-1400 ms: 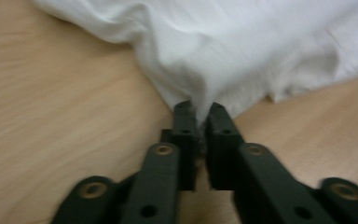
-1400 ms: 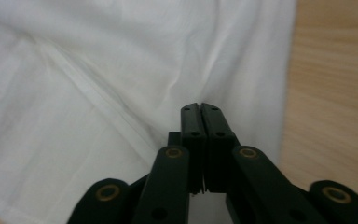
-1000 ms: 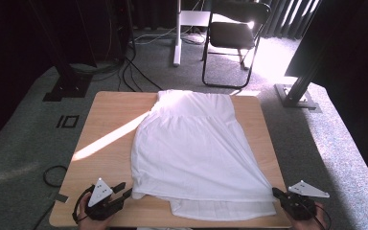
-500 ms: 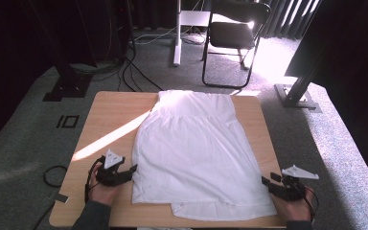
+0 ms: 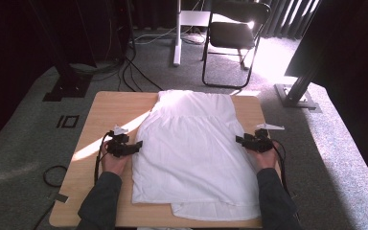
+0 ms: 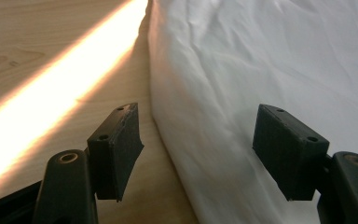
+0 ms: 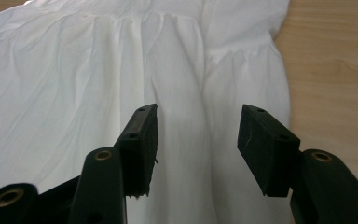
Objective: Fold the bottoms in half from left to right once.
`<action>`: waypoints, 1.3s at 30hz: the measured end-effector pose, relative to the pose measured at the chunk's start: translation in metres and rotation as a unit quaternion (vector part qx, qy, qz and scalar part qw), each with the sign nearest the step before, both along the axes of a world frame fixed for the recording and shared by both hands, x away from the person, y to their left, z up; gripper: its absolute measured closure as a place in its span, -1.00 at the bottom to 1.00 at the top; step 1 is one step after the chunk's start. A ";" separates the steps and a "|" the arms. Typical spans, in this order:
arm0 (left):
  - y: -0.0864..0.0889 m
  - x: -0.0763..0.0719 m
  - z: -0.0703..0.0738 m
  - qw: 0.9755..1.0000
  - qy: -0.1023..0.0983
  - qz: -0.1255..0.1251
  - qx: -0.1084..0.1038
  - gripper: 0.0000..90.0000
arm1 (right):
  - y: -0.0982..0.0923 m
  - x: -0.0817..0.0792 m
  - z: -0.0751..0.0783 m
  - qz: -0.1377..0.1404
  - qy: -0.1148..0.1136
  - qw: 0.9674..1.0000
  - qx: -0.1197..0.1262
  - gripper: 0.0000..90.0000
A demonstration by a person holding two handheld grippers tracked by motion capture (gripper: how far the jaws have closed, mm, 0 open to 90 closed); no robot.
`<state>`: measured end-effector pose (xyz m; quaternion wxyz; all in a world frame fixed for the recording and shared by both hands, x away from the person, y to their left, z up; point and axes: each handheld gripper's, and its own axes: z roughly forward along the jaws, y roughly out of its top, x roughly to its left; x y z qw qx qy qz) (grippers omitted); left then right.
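High view first: I see the white gathered cotton garment (image 5: pixel 191 148) lying flat down the middle of the light wooden table (image 5: pixel 105 108), its near hem close to the near edge. My left gripper (image 5: pixel 135 145) sits at the cloth's left edge, my right gripper (image 5: pixel 241 139) at its right edge, both about midway along. No containers are on the table.

Left gripper view: jaws have just been opening and stand wide, straddling the cloth's edge without pinching it.

Right gripper view: jaws likewise have just been opening, gaping over the pleats, holding nothing.

I judge a fold is being set up; next, both must close on the side edges.
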<state>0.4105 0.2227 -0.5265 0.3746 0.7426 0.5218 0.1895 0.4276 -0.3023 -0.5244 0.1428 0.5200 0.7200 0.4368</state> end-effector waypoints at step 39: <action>-0.075 0.048 -0.017 0.998 0.038 -0.034 0.025 0.00 | 0.015 0.044 -0.023 -0.075 0.022 0.980 -0.185 0.95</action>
